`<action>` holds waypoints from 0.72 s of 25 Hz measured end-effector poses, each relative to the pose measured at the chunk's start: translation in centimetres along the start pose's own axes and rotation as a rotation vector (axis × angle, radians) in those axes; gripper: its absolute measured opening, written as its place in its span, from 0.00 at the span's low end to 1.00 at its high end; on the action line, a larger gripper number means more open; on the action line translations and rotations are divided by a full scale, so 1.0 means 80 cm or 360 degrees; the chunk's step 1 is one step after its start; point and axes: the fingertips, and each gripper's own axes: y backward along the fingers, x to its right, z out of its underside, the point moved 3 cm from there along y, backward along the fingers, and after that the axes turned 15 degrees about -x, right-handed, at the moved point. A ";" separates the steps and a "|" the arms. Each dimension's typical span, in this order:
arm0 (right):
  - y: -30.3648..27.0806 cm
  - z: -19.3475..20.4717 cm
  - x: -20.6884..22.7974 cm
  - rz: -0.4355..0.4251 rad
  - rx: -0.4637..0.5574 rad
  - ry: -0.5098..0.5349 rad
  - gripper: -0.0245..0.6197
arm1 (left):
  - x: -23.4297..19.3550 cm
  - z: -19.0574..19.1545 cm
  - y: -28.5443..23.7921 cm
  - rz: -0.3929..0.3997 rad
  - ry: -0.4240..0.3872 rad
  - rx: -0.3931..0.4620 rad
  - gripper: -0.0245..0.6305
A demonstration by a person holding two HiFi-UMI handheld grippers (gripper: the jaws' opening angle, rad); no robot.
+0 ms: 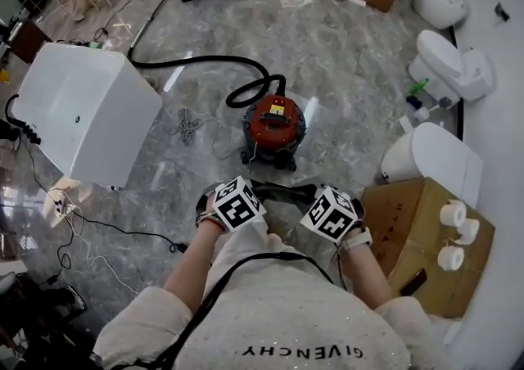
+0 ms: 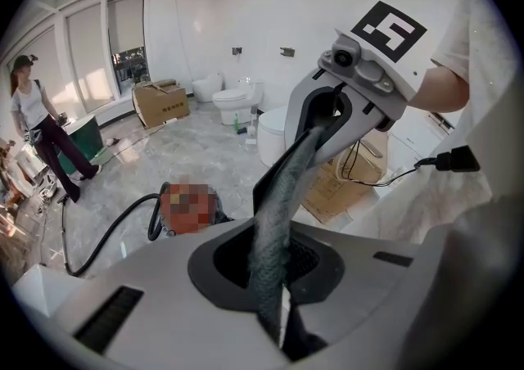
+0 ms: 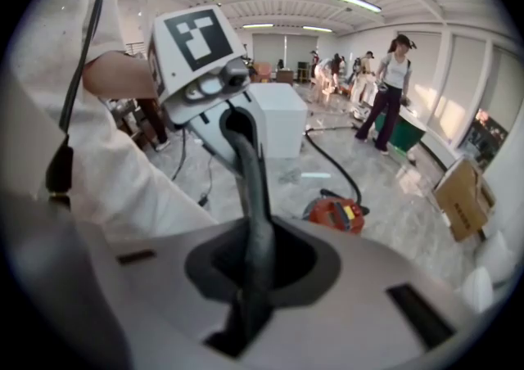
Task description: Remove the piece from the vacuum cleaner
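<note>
Dark grey strip [image 2: 282, 200], one piece, runs between two grippers. Left gripper [image 2: 274, 323] is clamped on one end and right gripper [image 3: 246, 311] on the other, with the strip pinched between each pair of fingers. One red vacuum cleaner [image 1: 273, 124] stands on the floor with one black hose [image 1: 205, 60] attached. The piece is clear of the vacuum cleaner, held in the air on the person's side of it. One white box [image 1: 90, 110] sits left of the vacuum cleaner.
</note>
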 end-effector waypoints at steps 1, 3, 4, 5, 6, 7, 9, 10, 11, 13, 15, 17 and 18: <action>0.003 -0.001 0.000 -0.0004 0.0006 -0.0004 0.10 | 0.000 -0.001 0.004 -0.0003 -0.0008 -0.0003 0.10; 0.010 -0.005 0.000 -0.0008 0.0015 -0.0009 0.10 | -0.001 -0.003 0.013 -0.0012 -0.0027 -0.0006 0.10; 0.013 -0.008 0.000 -0.0006 0.0019 -0.0008 0.10 | -0.001 -0.003 0.017 -0.0013 -0.0033 -0.0004 0.10; 0.016 -0.010 0.000 -0.0004 0.0021 -0.0002 0.10 | -0.002 -0.003 0.021 -0.0012 -0.0037 -0.0001 0.10; 0.019 -0.013 0.000 -0.0001 0.0020 0.0005 0.10 | -0.002 -0.003 0.024 -0.0009 -0.0040 0.0003 0.10; 0.021 -0.015 0.000 0.0001 0.0018 0.0013 0.10 | -0.003 -0.003 0.027 -0.0006 -0.0042 0.0008 0.10; 0.026 -0.020 0.000 0.0005 0.0012 0.0023 0.10 | -0.004 -0.003 0.033 0.0001 -0.0045 0.0020 0.10; 0.028 -0.022 0.000 0.0009 0.0009 0.0025 0.10 | -0.005 -0.003 0.036 0.0004 -0.0044 0.0028 0.10; 0.031 -0.024 0.000 0.0014 0.0005 0.0024 0.10 | -0.006 -0.003 0.039 0.0006 -0.0042 0.0037 0.10; 0.036 -0.027 0.000 0.0028 0.0007 0.0026 0.10 | -0.007 -0.004 0.045 0.0003 -0.0047 0.0053 0.10; 0.041 -0.030 0.000 0.0035 0.0019 0.0032 0.10 | -0.007 -0.005 0.051 -0.0006 -0.0057 0.0058 0.10; 0.045 -0.032 0.000 0.0031 0.0026 0.0039 0.10 | -0.007 -0.006 0.055 -0.0010 -0.0061 0.0059 0.10; 0.047 -0.032 0.000 0.0027 0.0026 0.0043 0.10 | -0.007 -0.007 0.056 -0.0010 -0.0062 0.0063 0.10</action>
